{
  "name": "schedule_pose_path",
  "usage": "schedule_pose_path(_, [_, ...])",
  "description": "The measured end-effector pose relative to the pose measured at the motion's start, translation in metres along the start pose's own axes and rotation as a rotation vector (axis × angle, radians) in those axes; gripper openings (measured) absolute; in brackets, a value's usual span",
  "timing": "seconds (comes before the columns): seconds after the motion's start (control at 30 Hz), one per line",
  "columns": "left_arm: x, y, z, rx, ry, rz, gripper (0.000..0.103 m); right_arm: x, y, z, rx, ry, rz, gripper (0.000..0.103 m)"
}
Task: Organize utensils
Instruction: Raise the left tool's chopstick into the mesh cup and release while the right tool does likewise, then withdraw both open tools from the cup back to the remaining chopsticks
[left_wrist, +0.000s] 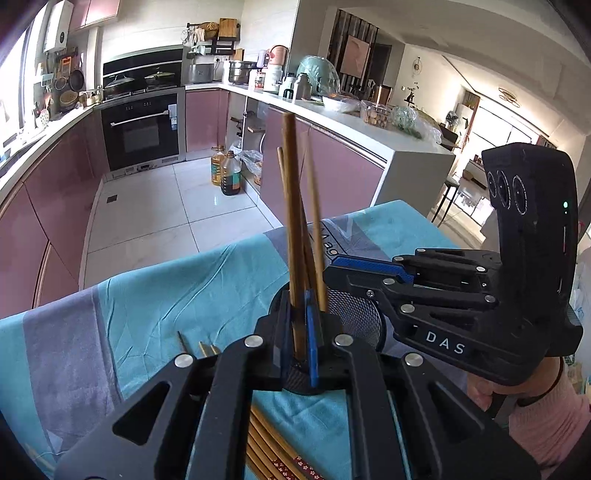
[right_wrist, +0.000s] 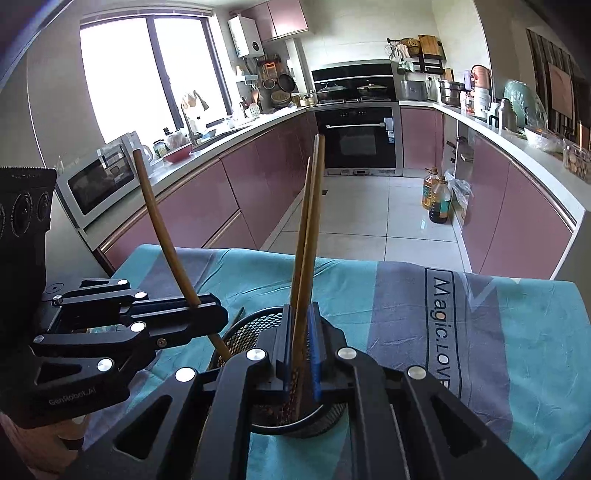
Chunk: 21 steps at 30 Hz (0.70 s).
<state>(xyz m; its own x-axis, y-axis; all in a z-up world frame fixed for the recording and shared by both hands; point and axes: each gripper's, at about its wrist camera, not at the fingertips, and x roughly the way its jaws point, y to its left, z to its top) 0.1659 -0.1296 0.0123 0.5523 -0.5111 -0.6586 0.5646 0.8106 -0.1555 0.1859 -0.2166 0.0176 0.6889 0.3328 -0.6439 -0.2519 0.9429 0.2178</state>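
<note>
While both grippers sit over the black mesh cup (right_wrist: 258, 332), each is clamped shut on wooden chopsticks. left gripper (left_wrist: 299, 332): jaws closed tight on one brown chopstick (left_wrist: 291, 221), which stands near upright, lower end down between the pads, top end pointing toward the kitchen counter. right gripper (right_wrist: 301, 347): jaws pinched shut on a pair of chopsticks (right_wrist: 308, 229), the two sticks close together and crossing slightly, lower ends reaching down inside the cup's rim as far as can be told. In the right wrist view the left gripper comes in from the left edge, its stick tilted left with the lower tip at the cup's rim. In the left wrist view the right gripper comes in from the right side, held by a hand (left_wrist: 491, 391) in a pink sleeve (left_wrist: 554, 417).

Mesh cup stands upright on a teal and grey cloth (right_wrist: 517, 332) covering the table. More chopsticks (left_wrist: 266, 443) lie flat in a bunch on the cloth below the left gripper, a few with gold tips poking out to its left (left_wrist: 203, 349). Behind: pink cabinets, oven, oil bottles (left_wrist: 227, 173) on the tile floor
</note>
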Motion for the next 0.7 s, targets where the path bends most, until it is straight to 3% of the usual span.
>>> schedule_pose_path(0.3, [-0.018,0.019,-0.018,-0.047,-0.071,0.027,0.011,-0.024,0.001,-0.013,0.014,-0.064,-0.005,0.02])
schedule_pose_path(0.43, [-0.037,0.028,-0.037,-0.066,-0.102,0.05,0.019,-0.045,0.011,-0.026,-0.017,-0.104,0.035,0.023])
schedule_pose_path(0.53, [-0.047,0.039,-0.055,-0.081,-0.098,0.067,0.022,-0.053,0.025,-0.04,-0.056,-0.097,0.071,0.029])
schedule_pose_path(0.7, [-0.046,0.055,-0.089,-0.114,-0.048,0.088,0.026,-0.04,0.045,-0.069,-0.078,-0.016,0.135,0.03])
